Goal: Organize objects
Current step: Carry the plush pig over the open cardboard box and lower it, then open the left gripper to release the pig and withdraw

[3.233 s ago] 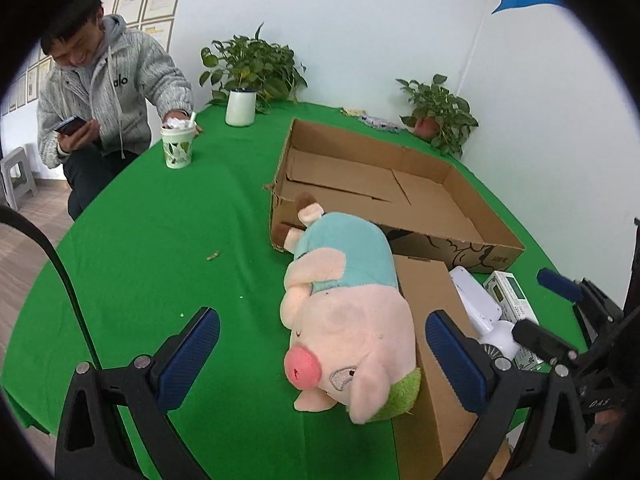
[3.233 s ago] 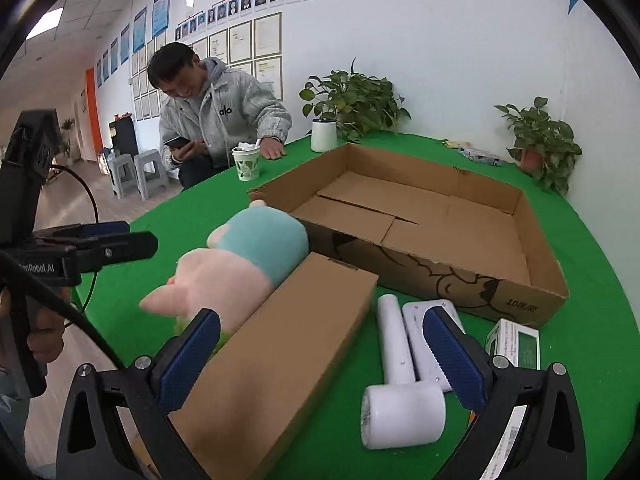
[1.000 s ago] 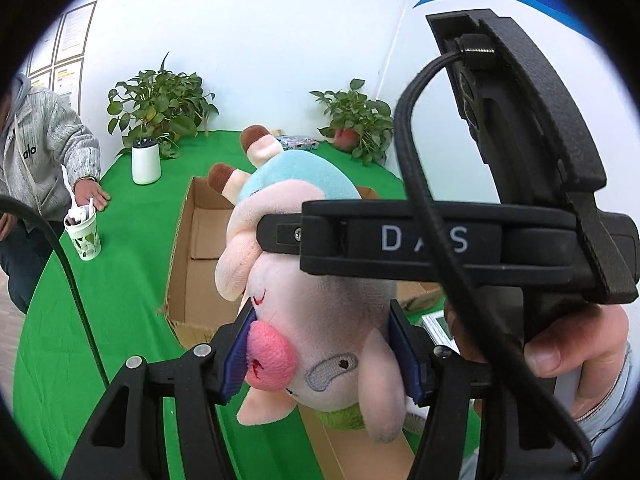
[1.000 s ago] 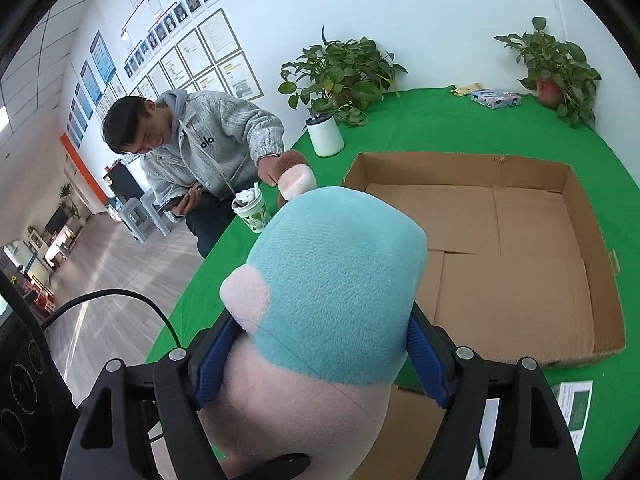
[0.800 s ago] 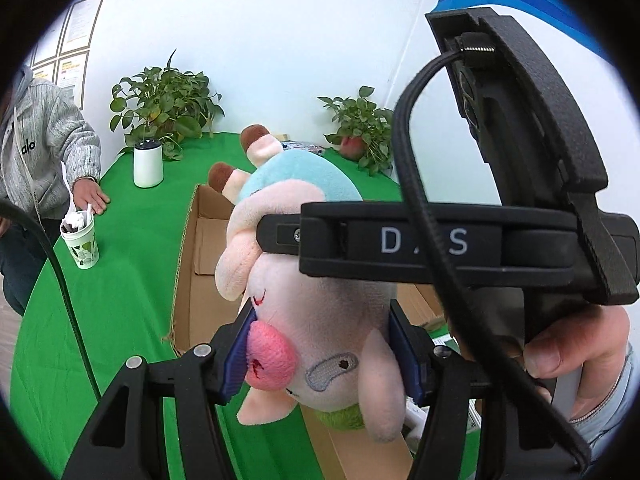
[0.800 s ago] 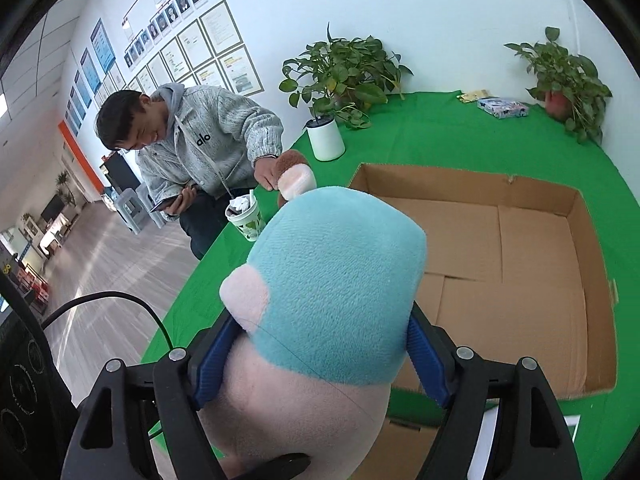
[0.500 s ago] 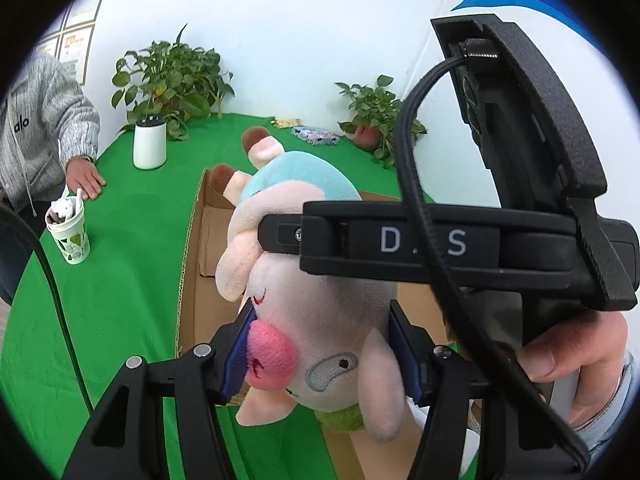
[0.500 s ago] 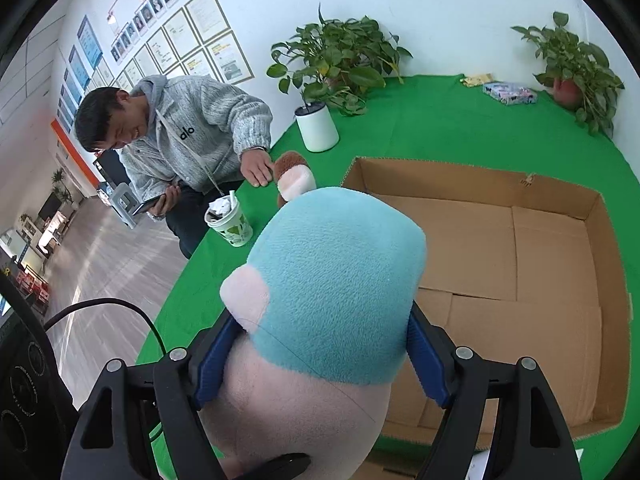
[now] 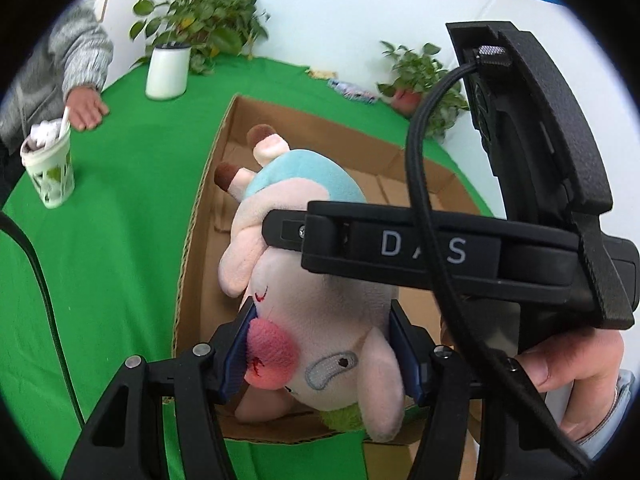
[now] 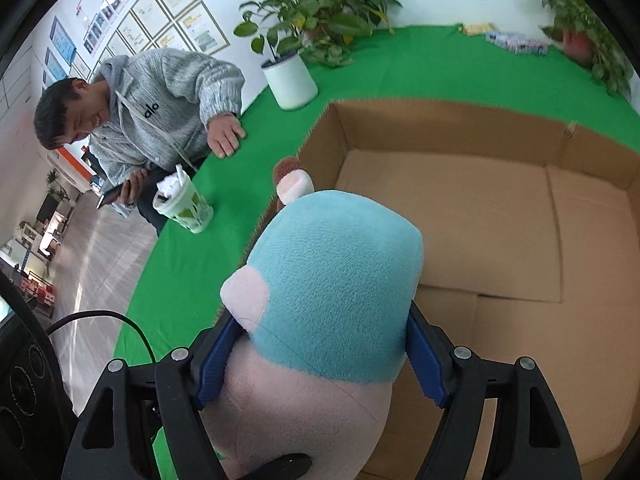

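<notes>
Held item: plush pig (image 9: 316, 320), which I grip at both ends. My left gripper (image 9: 320, 354) is clamped on its head, blue pads (image 9: 240, 354) pressed beside the pink snout. My right gripper (image 10: 320, 354) is clamped across its body, where the teal shirt meets the pink. The pig hangs above the near left part of the open cardboard box (image 10: 500, 248), feet pointing ahead. Left of both grippers on the green table (image 9: 120, 208): a paper cup (image 10: 186, 206).
</notes>
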### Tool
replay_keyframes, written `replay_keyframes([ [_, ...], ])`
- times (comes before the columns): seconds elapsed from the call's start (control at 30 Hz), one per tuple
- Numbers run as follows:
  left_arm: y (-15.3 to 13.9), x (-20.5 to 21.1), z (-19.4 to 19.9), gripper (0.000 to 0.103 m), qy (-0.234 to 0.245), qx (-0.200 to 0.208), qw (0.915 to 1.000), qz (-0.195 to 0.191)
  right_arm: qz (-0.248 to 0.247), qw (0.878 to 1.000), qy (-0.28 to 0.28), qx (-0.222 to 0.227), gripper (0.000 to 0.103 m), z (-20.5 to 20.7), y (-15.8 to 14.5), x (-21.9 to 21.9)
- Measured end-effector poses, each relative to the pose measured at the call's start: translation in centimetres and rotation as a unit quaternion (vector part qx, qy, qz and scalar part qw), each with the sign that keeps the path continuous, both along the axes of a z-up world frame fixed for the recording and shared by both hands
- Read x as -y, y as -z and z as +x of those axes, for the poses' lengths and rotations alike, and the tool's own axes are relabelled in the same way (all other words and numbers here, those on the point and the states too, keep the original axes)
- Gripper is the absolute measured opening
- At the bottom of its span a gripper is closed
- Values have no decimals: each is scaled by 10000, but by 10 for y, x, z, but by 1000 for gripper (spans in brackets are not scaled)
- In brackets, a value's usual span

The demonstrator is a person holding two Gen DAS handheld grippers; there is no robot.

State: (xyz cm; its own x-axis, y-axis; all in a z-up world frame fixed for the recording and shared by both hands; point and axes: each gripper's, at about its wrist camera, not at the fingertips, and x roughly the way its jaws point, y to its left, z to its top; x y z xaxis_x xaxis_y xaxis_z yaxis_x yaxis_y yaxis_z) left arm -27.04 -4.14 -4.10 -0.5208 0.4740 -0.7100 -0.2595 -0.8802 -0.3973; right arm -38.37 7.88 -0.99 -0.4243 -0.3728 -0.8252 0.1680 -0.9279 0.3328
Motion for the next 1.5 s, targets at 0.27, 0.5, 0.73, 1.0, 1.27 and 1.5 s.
replay_keyframes([
  [0.27, 2, 25, 21, 68, -238, 67, 9997, -31, -73, 9999, -50, 123, 84, -2, 31, 10],
  [0.5, 5, 27, 20, 57, -220, 35, 9997, -96, -671, 9977, -99, 15, 87, 10, 1, 1],
  [0.73, 4, 38, 23, 50, -256, 99, 9996, -48, -630, 9971, 43, 420, 88, 15, 21, -9],
  [1.0, -17, 59, 58, 48, -380, -293, 9980, -406, -417, 9987, -94, 269, 81, 19, 29, 15],
  [1.27, -53, 73, 108, 73, -806, -1067, 9907, -256, 100, 9942, 148, -1063, 102, 109, -47, -19],
  [1.5, -58, 49, 149, 80, -890, -1487, 9825, -680, 674, 9870, 576, -1342, 102, 202, -58, -57],
])
